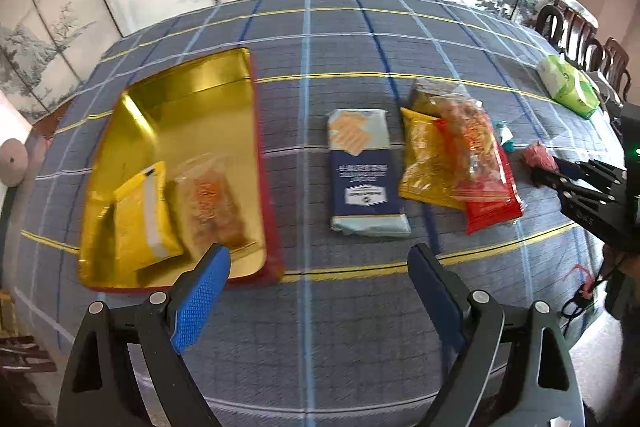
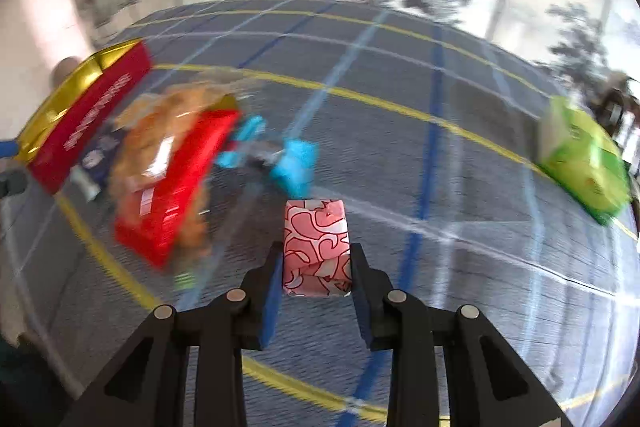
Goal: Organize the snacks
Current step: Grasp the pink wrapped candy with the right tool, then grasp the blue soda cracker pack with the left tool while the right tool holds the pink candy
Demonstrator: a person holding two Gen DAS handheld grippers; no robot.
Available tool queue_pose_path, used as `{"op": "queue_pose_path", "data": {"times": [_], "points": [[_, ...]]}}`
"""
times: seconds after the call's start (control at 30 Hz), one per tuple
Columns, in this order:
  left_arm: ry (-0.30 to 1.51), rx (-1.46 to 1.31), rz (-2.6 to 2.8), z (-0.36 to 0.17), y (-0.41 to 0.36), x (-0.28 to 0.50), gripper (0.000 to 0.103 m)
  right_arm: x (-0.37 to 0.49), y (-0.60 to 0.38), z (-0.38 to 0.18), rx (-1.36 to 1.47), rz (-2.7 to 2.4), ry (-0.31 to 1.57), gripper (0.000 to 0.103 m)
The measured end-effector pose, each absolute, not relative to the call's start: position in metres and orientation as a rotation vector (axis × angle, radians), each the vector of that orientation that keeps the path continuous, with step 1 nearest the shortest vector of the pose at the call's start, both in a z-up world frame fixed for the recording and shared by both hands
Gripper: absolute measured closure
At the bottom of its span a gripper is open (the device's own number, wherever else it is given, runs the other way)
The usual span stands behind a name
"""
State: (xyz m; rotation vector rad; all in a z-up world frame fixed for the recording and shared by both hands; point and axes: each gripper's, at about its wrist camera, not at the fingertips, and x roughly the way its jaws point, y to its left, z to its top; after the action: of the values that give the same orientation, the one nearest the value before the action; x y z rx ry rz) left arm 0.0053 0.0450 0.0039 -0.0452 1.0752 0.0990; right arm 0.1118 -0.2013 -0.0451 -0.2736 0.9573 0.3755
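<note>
Two packets lie in my gold tin tray (image 1: 188,95); my right tool (image 2: 318,269) clamps a pink-patterned wrapped candy (image 2: 316,243), my left tool (image 1: 320,279) gapes empty, several snacks remain.

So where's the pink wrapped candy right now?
Right wrist view: the pink candy sits between the right claw fingers, just near of the blue candy, right of the red snack bag.

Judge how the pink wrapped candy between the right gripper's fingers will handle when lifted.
The pink candy looks blocky and flat-sided, so it probably won't roll. Its glossy folded wrapper may slip. It seems small against the right gripper, so it is likely light.
</note>
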Motion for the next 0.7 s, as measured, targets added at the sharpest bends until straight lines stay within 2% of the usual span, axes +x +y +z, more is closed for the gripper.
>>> {"op": "queue_pose_path", "data": {"times": [0.47, 0.57, 0.7], "points": [[1.064, -0.089, 0.061, -0.009, 0.031, 0.045, 0.016, 0.148, -0.215, -0.053, -0.147, 0.166, 0.876, 0.072], [1.064, -0.082, 0.058, -0.013, 0.028, 0.054, 0.019, 0.15, -0.216, -0.053, -0.125, 0.167, 0.878, 0.072], [1.077, -0.084, 0.059, -0.022, 0.027, 0.069, 0.031, 0.152, -0.219, -0.054, -0.101, 0.178, 0.887, 0.072]]}}
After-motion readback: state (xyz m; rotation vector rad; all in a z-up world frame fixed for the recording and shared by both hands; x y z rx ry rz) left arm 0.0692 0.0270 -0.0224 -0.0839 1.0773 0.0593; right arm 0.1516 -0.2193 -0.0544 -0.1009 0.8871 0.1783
